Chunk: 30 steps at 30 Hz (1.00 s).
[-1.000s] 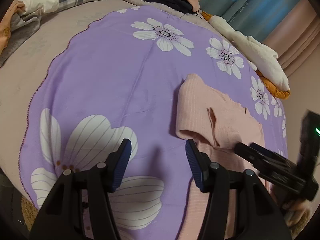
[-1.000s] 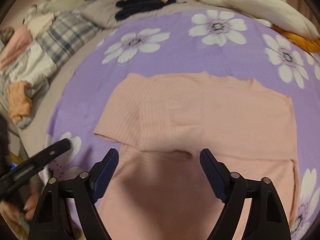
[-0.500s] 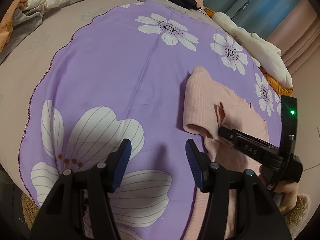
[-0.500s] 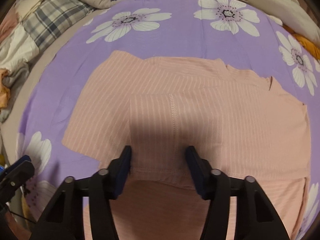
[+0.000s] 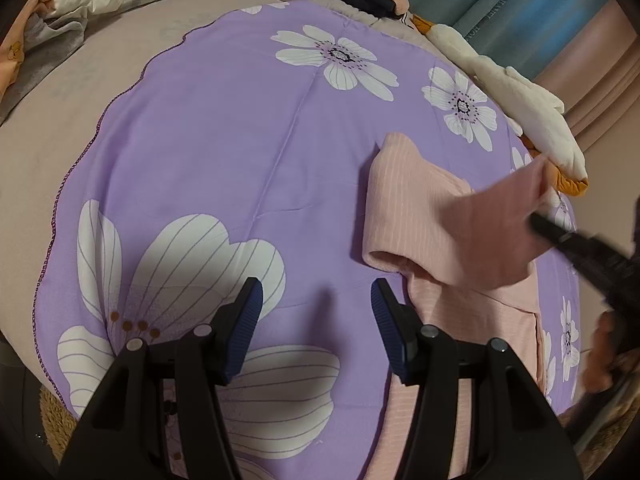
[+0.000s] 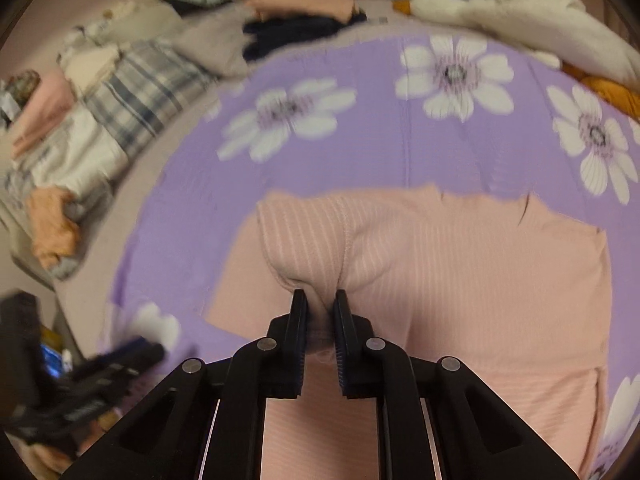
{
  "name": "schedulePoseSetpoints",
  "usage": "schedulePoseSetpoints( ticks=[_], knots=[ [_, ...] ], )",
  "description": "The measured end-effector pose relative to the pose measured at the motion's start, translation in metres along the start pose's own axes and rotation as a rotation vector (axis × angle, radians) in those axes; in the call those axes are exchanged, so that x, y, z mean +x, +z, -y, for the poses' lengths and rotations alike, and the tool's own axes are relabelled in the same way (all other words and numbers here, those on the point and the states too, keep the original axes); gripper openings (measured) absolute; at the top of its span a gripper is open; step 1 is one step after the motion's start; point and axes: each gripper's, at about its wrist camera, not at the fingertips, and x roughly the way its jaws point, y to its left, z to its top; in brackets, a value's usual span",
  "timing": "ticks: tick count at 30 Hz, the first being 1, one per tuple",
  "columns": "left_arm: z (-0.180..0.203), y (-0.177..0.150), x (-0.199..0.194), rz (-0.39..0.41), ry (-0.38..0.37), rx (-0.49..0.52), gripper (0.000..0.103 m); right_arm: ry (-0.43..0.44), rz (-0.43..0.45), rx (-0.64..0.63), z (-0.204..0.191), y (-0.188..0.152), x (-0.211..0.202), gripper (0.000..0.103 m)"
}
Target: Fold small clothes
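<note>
Pink garment (image 6: 440, 264) edge pinched by closing right hand-held gripper (image 6: 320, 300).

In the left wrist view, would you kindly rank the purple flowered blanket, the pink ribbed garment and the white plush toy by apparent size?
1. Purple flowered blanket
2. Pink ribbed garment, nearer the camera and partly hidden
3. White plush toy, farther away, so less certain

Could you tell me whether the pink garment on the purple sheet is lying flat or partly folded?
Partly folded. The pink garment has one flap doubled over itself, and the right gripper, jaws closing, pinches that flap's edge, lifting it off the layer beneath.
</note>
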Motion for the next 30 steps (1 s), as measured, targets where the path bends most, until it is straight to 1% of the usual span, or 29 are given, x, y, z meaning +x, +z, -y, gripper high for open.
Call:
schedulePoseSetpoints(
  ticks=[3,6,12,18,30],
  knots=[
    [0.002,0.0,-0.001,0.002,-0.006,0.005,0.055,0.028,0.061,0.003,0.0,0.015,-0.021,0.014],
    [0.004,0.0,-0.002,0.004,-0.005,0.008,0.055,0.029,0.105,-0.003,0.0,0.025,-0.037,0.014],
    [0.008,0.0,-0.001,-0.001,-0.007,0.016,0.055,0.041,0.161,0.004,0.006,0.033,-0.056,0.014],
    [0.011,0.002,0.002,-0.005,-0.008,0.025,0.055,0.046,0.189,0.019,0.014,0.037,-0.068,0.013],
    [0.018,0.006,0.009,-0.011,-0.015,0.039,0.055,0.059,0.215,0.059,0.025,0.038,-0.079,0.013]
  ],
)
